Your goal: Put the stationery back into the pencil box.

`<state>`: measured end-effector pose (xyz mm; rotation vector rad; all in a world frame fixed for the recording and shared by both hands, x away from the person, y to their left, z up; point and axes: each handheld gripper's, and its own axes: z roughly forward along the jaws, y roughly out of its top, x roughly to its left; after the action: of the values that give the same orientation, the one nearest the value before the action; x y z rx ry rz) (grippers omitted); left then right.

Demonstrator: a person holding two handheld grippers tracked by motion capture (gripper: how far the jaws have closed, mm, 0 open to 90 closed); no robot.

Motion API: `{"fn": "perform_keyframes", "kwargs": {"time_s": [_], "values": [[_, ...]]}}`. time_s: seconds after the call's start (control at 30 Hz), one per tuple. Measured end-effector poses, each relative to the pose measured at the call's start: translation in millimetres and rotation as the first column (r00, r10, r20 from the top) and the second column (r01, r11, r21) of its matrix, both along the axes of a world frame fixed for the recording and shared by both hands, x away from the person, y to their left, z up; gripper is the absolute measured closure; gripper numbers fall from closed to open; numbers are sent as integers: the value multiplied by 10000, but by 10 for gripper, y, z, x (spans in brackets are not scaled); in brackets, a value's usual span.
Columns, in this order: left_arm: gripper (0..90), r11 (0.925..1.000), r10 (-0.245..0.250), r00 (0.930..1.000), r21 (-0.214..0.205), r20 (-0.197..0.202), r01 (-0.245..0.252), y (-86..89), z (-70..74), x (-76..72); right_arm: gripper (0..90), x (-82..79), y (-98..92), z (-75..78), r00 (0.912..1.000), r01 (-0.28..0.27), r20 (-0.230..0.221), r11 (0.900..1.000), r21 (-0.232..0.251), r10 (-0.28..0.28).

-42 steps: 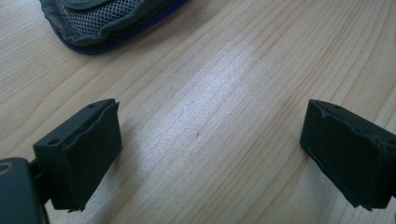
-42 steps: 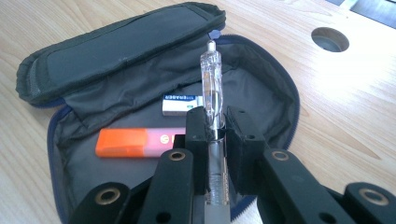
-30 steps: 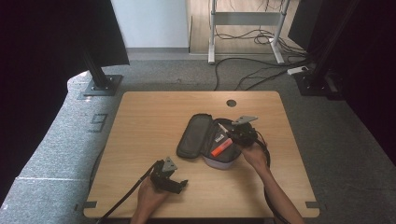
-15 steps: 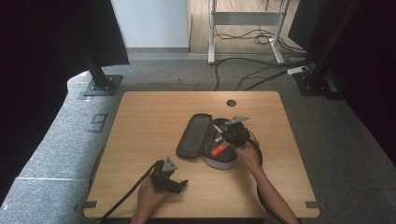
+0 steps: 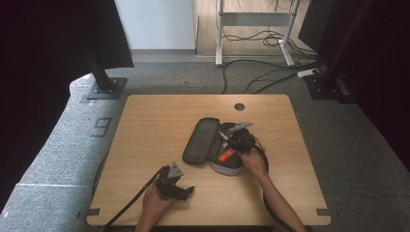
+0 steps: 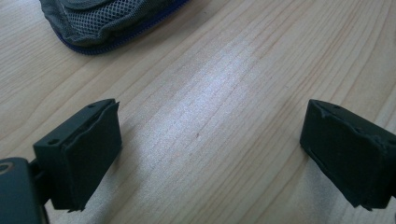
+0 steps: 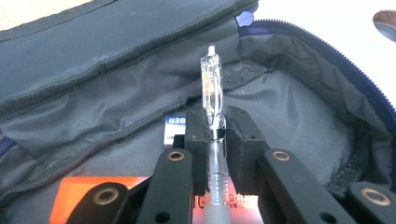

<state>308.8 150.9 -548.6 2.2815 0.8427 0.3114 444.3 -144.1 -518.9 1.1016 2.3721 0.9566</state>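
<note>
Pen: clear-barrelled pen (image 7: 211,88) clamped between the pads of the right hand-held gripper (image 7: 215,135), tip pointing up the frame in the right gripper view, over the grey lining of the open case.
Right hand-held gripper: jaws drawn narrow, pressed on the pen from both sides; in the high view it (image 5: 238,137) sits right of centre, above the case's lower half.
Pencil case: dark zip case (image 5: 208,142) lying open at the middle of the counter (image 5: 159,121), its lid folded out toward the upper left; blue zip edge along its rim (image 7: 327,60).
Inside the case: an orange item (image 7: 93,196) at the lower left of the right gripper view, and a small white eraser with a blue label (image 7: 175,128) just left of the jaws.
Left hand-held gripper: jaws standing wide with nothing between them, bare wood beneath (image 6: 210,154); in the high view it (image 5: 176,186) rests low in the frame, left of centre.
Case corner: mesh-lined edge (image 6: 102,23) at the upper left of the left gripper view, apart from those jaws.
</note>
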Motion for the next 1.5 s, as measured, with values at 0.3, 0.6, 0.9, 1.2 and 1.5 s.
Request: {"fn": "perform_keyframes", "kwargs": {"time_s": [0.3,0.6,0.9,1.2,1.5], "values": [[49,10000,-8,10000,17,22,8,1,1,1,656,1,-39,27,10000,55,-16,9999,138,-54],[50,10000,-5,10000,10,10,5,0,0,0,477,-47,-49,84,9995,-297,70,9988,392,295],[49,10000,-3,10000,10,11,3,0,0,0,263,-137,-50,168,9947,-1027,112,9941,356,1024],[49,10000,-1,10000,14,14,1,0,1,0,168,-227,-140,223,9946,-1034,135,9937,426,1029],[50,10000,-6,10000,15,16,6,0,1,1,135,-313,-275,222,9952,-973,180,9930,671,963]]}}
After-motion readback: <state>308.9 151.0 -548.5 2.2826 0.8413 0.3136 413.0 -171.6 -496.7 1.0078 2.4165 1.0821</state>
